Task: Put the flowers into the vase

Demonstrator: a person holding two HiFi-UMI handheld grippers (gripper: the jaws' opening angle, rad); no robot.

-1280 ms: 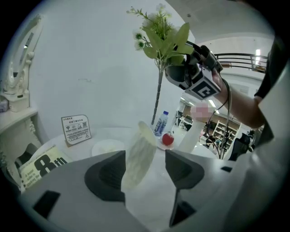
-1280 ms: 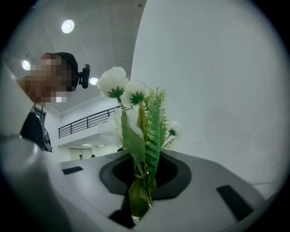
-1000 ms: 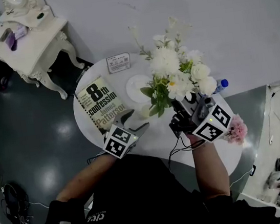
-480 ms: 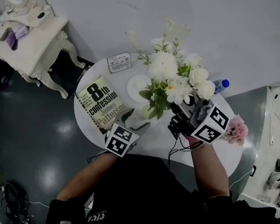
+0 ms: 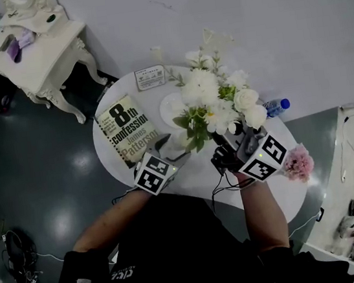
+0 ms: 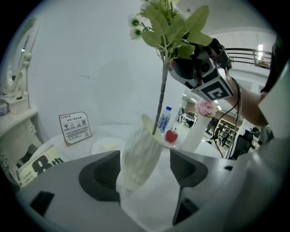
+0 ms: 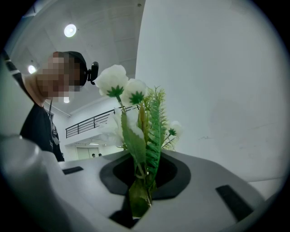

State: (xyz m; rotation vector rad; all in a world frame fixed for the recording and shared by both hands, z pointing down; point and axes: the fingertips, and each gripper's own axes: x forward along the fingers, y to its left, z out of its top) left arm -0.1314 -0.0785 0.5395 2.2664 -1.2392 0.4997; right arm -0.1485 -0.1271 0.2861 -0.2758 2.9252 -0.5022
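Observation:
A bunch of white flowers with green leaves stands upright over the round white table. My right gripper is shut on its stems, low on the bunch. In the left gripper view a single thin stem reaches down into the mouth of a ribbed white vase. The vase sits between the jaws of my left gripper. Those jaws stand wide, with a gap on the vase's right side. The vase's base is hidden by the gripper body.
A book lies at the table's left, a sign card and a white plate at the back. A water bottle and a tall white vase of pink flowers stand at the right. A red apple sits behind the vase.
The bunch and my right gripper have shifted slightly to the left, toward the vase. The left gripper has stayed where it was beside the book.

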